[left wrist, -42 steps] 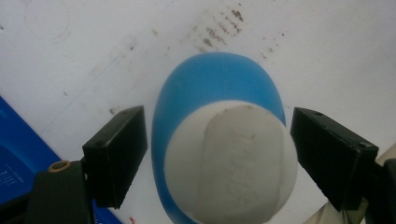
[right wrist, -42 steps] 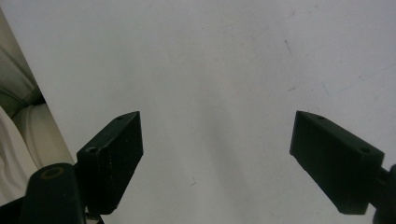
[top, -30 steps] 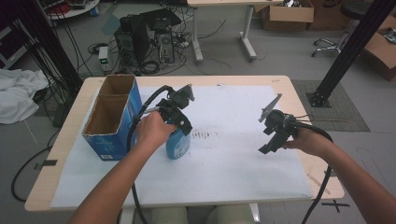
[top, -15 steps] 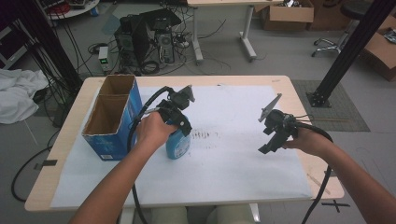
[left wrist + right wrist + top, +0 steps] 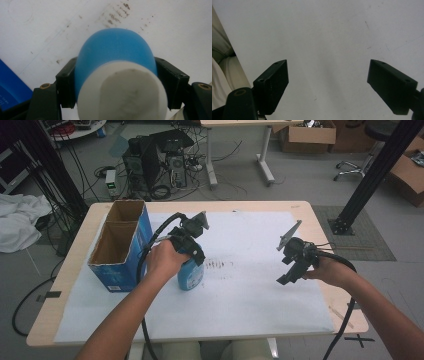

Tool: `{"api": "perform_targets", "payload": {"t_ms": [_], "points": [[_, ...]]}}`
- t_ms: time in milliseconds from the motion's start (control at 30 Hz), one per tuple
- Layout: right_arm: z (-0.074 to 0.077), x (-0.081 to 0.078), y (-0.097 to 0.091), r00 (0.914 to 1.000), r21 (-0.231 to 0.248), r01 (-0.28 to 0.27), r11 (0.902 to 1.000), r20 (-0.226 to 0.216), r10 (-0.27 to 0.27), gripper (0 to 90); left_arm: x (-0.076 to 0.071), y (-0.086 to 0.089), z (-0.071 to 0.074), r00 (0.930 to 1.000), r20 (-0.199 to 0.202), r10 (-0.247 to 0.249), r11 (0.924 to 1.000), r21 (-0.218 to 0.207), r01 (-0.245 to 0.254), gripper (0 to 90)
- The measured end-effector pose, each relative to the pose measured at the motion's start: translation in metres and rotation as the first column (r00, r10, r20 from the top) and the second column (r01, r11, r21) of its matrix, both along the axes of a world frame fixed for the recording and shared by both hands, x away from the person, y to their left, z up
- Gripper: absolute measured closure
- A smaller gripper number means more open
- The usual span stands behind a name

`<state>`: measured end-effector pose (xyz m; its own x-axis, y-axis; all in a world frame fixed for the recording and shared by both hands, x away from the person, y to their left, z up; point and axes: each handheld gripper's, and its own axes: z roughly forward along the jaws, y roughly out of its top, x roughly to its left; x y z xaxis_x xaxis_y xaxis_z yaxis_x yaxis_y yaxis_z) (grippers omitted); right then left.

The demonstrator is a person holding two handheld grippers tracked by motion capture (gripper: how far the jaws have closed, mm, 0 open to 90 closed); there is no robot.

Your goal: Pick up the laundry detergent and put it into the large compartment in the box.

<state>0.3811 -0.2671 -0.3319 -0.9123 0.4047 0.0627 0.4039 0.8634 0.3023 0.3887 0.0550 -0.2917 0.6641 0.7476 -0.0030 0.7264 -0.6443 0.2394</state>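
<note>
A blue bottle with a white cap stands upright on the white paper, just right of the blue box. My left gripper comes down over its top. In the left gripper view the two black jaws of the left gripper have just been closing and now press against both sides of the blue bottle. My right gripper hovers over the right part of the paper, pointing down. Its jaws, in the right gripper view, stand wide open with nothing between them.
An open-topped blue cardboard box with two compartments stands at the table's left. A white paper sheet with a smudge of dark marks covers most of the wooden table. Computers and cables lie on the floor behind.
</note>
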Motion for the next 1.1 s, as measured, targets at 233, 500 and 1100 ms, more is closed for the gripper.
{"api": "perform_targets", "payload": {"t_ms": [233,500,1100], "points": [[-0.0007,-0.0005,0.0012,1.0,0.0,-0.001,1.0,-0.002,0.001,17.1,-0.0007,0.0005,-0.0002,1.0,0.008,0.0,1.0,0.002,0.0,31.9],[-0.0008,-0.0007,0.0015,1.0,-0.002,-0.002,1.0,-0.003,0.002,17.1,-0.0012,0.0013,0.0002,0.9999,0.015,0.002,1.0,0.002,-0.002,33.9],[-0.0027,-0.0006,0.0022,1.0,-0.001,-0.006,1.0,-0.007,0.006,17.1,-0.0023,0.0022,0.001,0.9994,0.034,-0.001,1.0,0.003,0.001,37.3]]}}
